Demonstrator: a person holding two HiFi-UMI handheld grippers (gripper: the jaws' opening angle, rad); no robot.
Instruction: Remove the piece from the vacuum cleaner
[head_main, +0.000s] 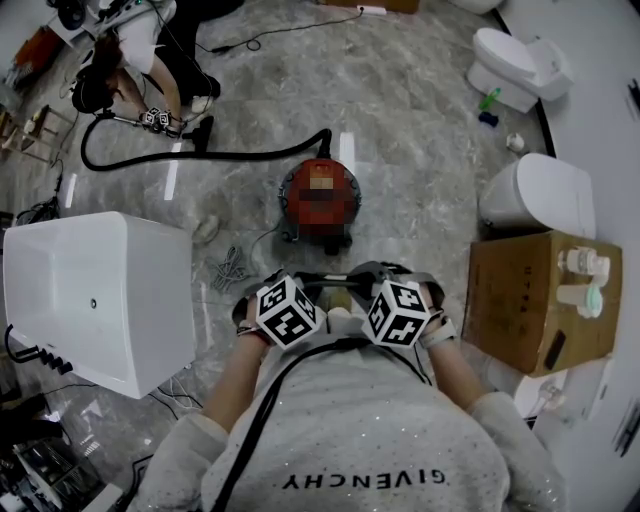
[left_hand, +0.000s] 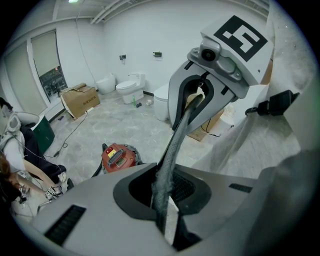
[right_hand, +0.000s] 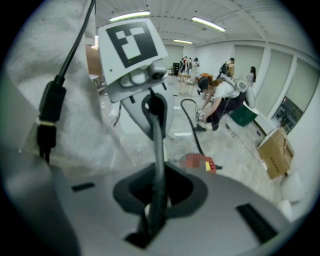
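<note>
Through the head view I saw the two tools drawn in close to the wearer's grey shirt (head_main: 350, 440), turned nose to nose, their marker cubes side by side. The left hand-held gripper (left_hand: 161, 200) was clenched: in its own view the jaws stood pressed together on the piece (left_hand: 176, 142), a thin grey strip that ran up out of the notch and straight into the mouth of the other tool. The right hand-held gripper (right_hand: 154, 205) was clamped on the other end of that same piece, which showed there as a dark narrow bar that rose from between the jaws toward the left tool. So the piece hung in the air between both tools, stretched from one grip to the other, up near the chest and well apart from the vacuum cleaner (left_hand: 119, 156). That red canister sat on the grey marbled floor (head_main: 400, 120) just ahead of the grippers, and its black hose (head_main: 200, 155) curved away to the left toward another person (head_main: 140, 60) who was bent over at the far end of it. A white bathtub (head_main: 90, 290) stood at my left and a cardboard box (head_main: 520, 300) with a few pale bottles on top stood at my right. A white toilet (head_main: 510, 65) sat further off by the far wall. I could not tell the exact make of the piece beyond its thin, long form.
</note>
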